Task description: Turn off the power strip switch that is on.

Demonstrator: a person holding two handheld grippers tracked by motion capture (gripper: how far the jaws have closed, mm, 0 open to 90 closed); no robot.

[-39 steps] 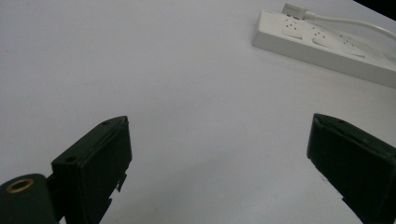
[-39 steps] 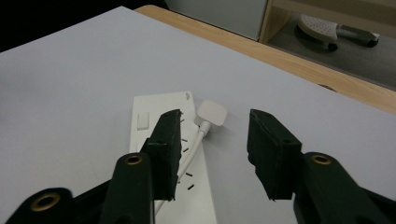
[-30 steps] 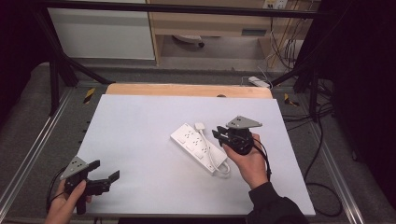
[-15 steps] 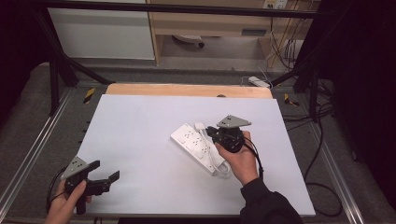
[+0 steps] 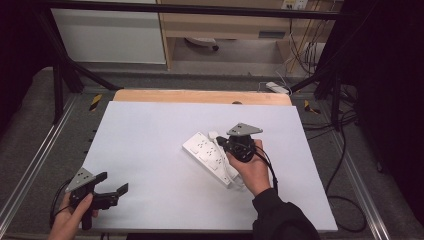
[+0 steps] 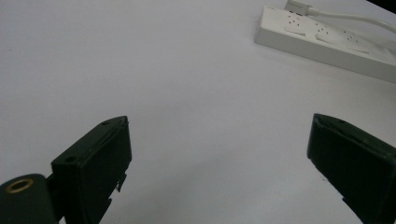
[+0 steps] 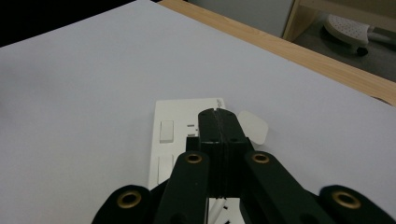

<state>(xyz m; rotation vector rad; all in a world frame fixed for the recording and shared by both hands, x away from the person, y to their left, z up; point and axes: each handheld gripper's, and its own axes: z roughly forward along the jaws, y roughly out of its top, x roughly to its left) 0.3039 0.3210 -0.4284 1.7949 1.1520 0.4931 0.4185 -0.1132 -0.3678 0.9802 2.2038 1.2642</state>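
Compared with the frames from a second and half a second back, the right gripper [image 5: 223, 141] has travelled leftward, from beside the power strip [image 5: 206, 152] to directly above it; the strip itself has not shifted, and the left gripper [image 5: 113, 184] is where it was.

In the right gripper view the right gripper's [image 7: 217, 122] jaws are pressed together with no gap and nothing between them. Their tips sit over the top face of the power strip [image 7: 173, 135], just beside a white rocker switch [image 7: 166, 130]; whether the tips actually touch the plastic cannot be told. A white plug [image 7: 253, 126] lies just past the jaws at the strip's end. In the high view the right hand [image 5: 251, 170] covers the near end of the strip.

The left gripper's [image 6: 219, 161] jaws stand wide apart with only bare white surface between them, holding nothing. It rests low at the near left corner of the counter [image 5: 150, 130], gripped by the left hand [image 5: 70, 222], well apart from the strip. In its own view the power strip [image 6: 327, 44] lies far off at the upper right, with the white cord [image 6: 345, 16] running along its top.

The strip lies diagonally a little right of the counter's centre, flat on the white sheet; a strip of bare wood shows along the counter's far edge.
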